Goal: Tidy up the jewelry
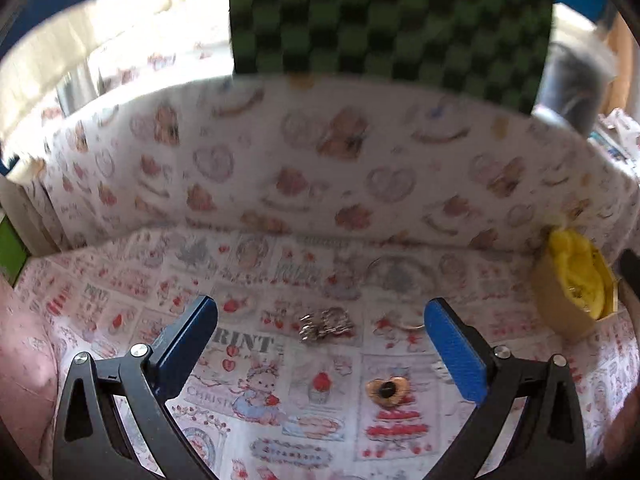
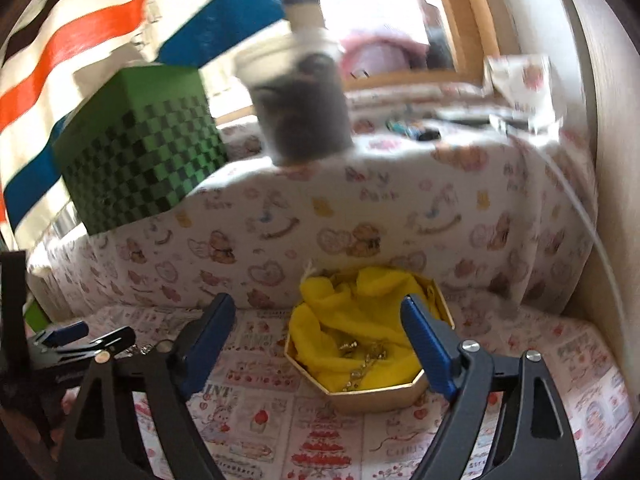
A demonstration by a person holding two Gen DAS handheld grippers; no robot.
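Observation:
A silver chain bundle lies on the printed cloth, between and just beyond my left gripper's open blue fingers. A gold heart-shaped piece rests nearer the camera, and a thin gold ring lies by the right finger. The gold octagonal box lined with yellow cloth holds gold chains. My right gripper stands open in front of that box, nothing between its fingers. The same box shows at the right of the left wrist view. The left gripper appears at the left of the right wrist view.
A cloth-covered raised ledge runs behind the work area. On it stand a green checkered box and a dark cup. A white cable hangs down at the right. Small clutter sits on the ledge top.

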